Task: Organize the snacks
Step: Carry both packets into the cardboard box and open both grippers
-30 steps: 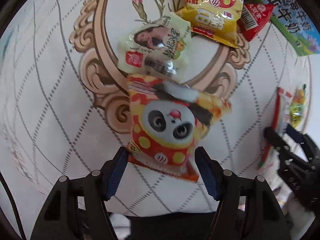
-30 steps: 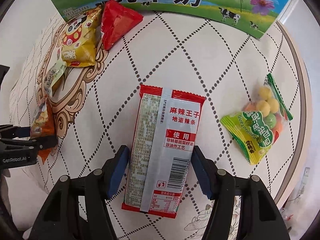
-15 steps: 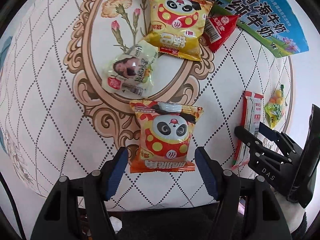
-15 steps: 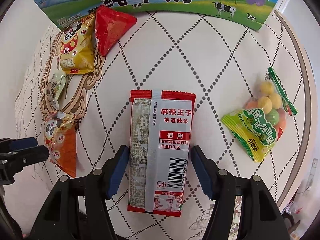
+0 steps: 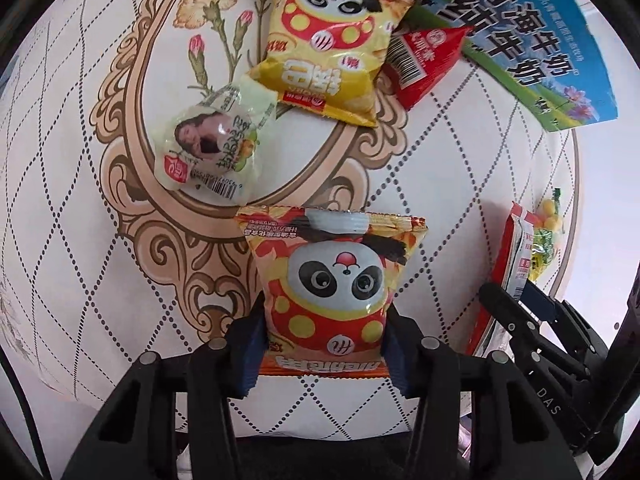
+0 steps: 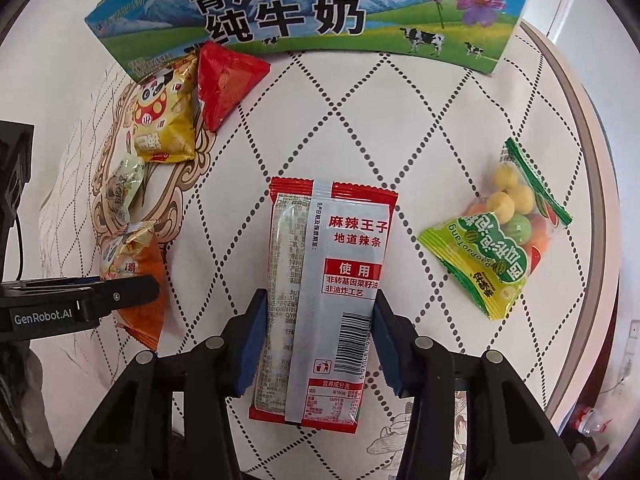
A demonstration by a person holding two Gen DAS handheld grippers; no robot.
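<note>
Both grippers black plastic w/ blue-padded fingers (image 5: 250, 344), silver screws (image 6: 214, 343); "GenRobot.AI" label (image 6: 42, 317) on left.

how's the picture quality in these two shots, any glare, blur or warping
Left wrist view: sharp; glare whitens the top of the orange panda bag; fisheye bends the table edge and darkens the corners. Right wrist view: sharp, evenly lit, barcode on the red and silver packet readable; milk box bows into an arc.

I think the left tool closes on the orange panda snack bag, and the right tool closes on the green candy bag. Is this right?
Not quite. The left tool does close on the orange panda snack bag, but the right wrist view shows the right tool closing on the red-and-silver flat packet; the green candy bag lies untouched.
</note>
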